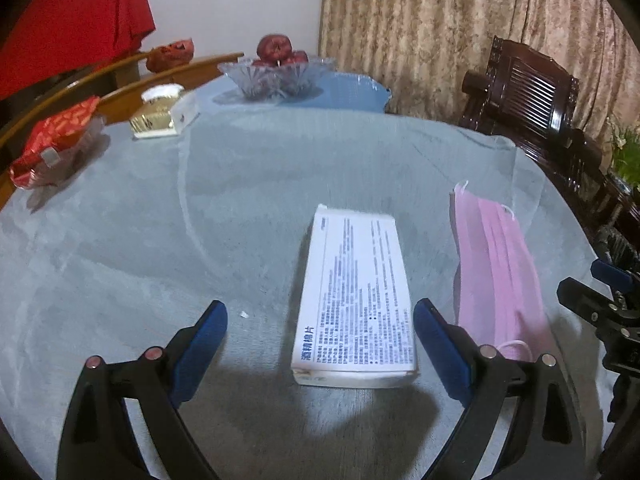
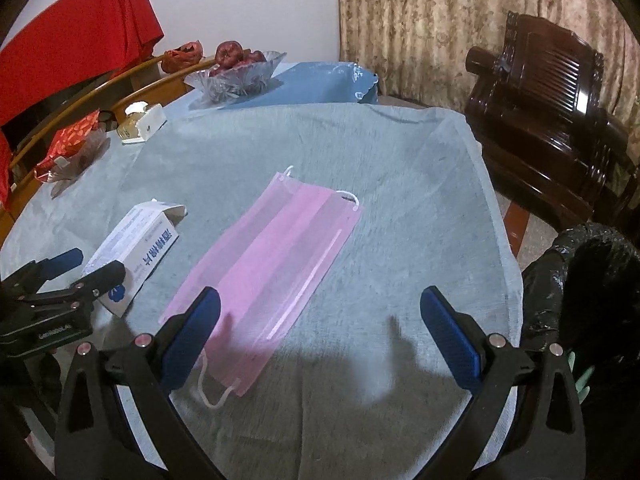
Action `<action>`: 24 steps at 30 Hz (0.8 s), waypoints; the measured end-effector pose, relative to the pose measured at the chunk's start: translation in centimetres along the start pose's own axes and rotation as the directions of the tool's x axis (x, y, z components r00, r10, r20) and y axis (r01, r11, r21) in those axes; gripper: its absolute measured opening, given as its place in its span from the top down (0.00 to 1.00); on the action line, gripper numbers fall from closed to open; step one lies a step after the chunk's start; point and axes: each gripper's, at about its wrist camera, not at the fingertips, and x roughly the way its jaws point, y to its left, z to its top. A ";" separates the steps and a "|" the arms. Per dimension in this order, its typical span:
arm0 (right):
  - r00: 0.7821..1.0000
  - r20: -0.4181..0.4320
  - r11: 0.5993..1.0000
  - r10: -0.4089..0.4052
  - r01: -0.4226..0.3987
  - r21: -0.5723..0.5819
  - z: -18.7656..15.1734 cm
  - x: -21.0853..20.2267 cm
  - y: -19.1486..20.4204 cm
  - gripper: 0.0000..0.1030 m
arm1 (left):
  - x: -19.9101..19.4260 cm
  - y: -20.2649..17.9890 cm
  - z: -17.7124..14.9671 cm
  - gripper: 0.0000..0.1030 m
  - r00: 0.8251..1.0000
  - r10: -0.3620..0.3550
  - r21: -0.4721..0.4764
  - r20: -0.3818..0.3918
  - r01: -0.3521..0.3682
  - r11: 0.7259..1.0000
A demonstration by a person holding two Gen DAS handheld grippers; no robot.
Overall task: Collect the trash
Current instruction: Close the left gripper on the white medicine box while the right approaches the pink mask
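Left wrist view: left gripper point(image 1: 320, 336) spread wide and holding nothing, its blue pads point(image 1: 200, 344) straddling the near end of the white box point(image 1: 354, 296), which lies flat on the grey tablecloth point(image 1: 140, 240) with its long axis running toward 12 o'clock. The right-hand pad stands just beside the box's long edge; the left-hand pad stands well apart from it. The pink face mask point(image 1: 496, 272) lies at 3 o'clock of the box, apart from it, and part of the right gripper point(image 1: 600, 304) shows at the 3 o'clock edge. A clean pinch probably calls for shifting the gripper toward 3 o'clock so the box sits centred, then lowering until the pads bracket both long sides before closing across the narrow width. Right wrist view: right gripper point(image 2: 320, 336) likewise fully open and empty, hovering over the near end of the face mask point(image 2: 268, 264), with one pad overlapping the mask's near corner in the picture; contact cannot be judged. The white box point(image 2: 132, 248), one end flap open, lies at 9 o'clock of the mask beneath the left gripper point(image 2: 76, 272). A black-lined trash bin point(image 2: 580, 280) stands at 3 o'clock, beyond the table edge. The thin, limp mask is best taken by pressing down and pinching a fold or an ear loop point(image 2: 212, 392).
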 end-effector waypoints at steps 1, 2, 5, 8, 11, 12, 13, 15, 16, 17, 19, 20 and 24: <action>1.000 -0.003 1.000 0.000 0.000 -0.001 0.0 0.1 -0.1 0.06 | 0.3 0.0 0.0 0.10 1.000 0.001 0.000 -0.009 -0.001 1.000; 1.000 -0.007 1.000 0.000 0.000 -0.002 0.0 0.3 -0.1 0.06 | 0.8 0.0 -0.1 0.10 1.000 0.002 0.000 -0.025 -0.002 1.000; 1.000 -0.014 1.000 0.003 -0.003 -0.001 -0.1 0.8 -0.1 0.06 | 1.9 0.1 -0.2 0.11 0.998 -0.001 -0.004 -0.070 0.001 1.000; 1.000 -0.023 1.000 0.008 -0.008 -0.002 -0.2 1.3 0.1 0.06 | 2.4 0.2 -0.1 0.17 0.996 -0.013 -0.012 -0.090 0.012 1.000; 0.999 -0.030 1.000 0.018 -0.018 0.000 -0.2 1.7 0.4 0.06 | 2.3 0.3 0.1 0.40 0.997 -0.033 -0.011 -0.075 0.032 0.999; 0.999 -0.031 1.000 0.020 -0.020 -0.001 -0.2 1.8 0.5 0.06 | 2.2 0.3 0.2 0.45 0.997 -0.037 -0.013 -0.072 0.036 0.999; 0.999 -0.033 1.000 0.023 -0.023 -0.003 -0.2 1.9 0.7 0.06 | 2.2 0.4 0.2 0.45 0.997 -0.041 -0.019 -0.070 0.039 0.999; 0.999 -0.039 1.000 0.028 -0.028 -0.006 -0.1 2.3 1.0 0.06 | 2.1 0.8 0.3 0.45 0.997 -0.052 -0.032 -0.065 0.050 0.998; 0.999 -0.040 1.000 0.029 -0.030 -0.005 -0.1 2.4 1.2 0.06 | 2.1 0.8 0.3 0.46 0.997 -0.051 -0.034 -0.062 0.049 0.998; 0.999 -0.041 1.000 0.030 -0.030 -0.004 0.0 2.5 1.4 0.06 | 2.0 0.8 0.3 0.46 0.997 -0.050 -0.035 -0.058 0.048 0.998; 0.998 -0.047 0.999 0.033 -0.033 0.001 0.0 2.8 1.6 0.06 | 1.7 0.9 0.3 0.46 0.997 -0.050 -0.039 -0.050 0.048 0.998; 0.998 -0.052 0.999 0.034 -0.034 0.004 0.0 3.0 1.7 0.06 | 1.5 0.9 0.3 0.46 0.998 -0.051 -0.042 -0.048 0.049 0.998; 0.997 -0.073 0.999 0.039 -0.038 0.014 0.0 3.7 2.1 0.06 | 1.0 1.3 0.0 0.46 0.998 -0.043 -0.049 -0.049 0.040 0.998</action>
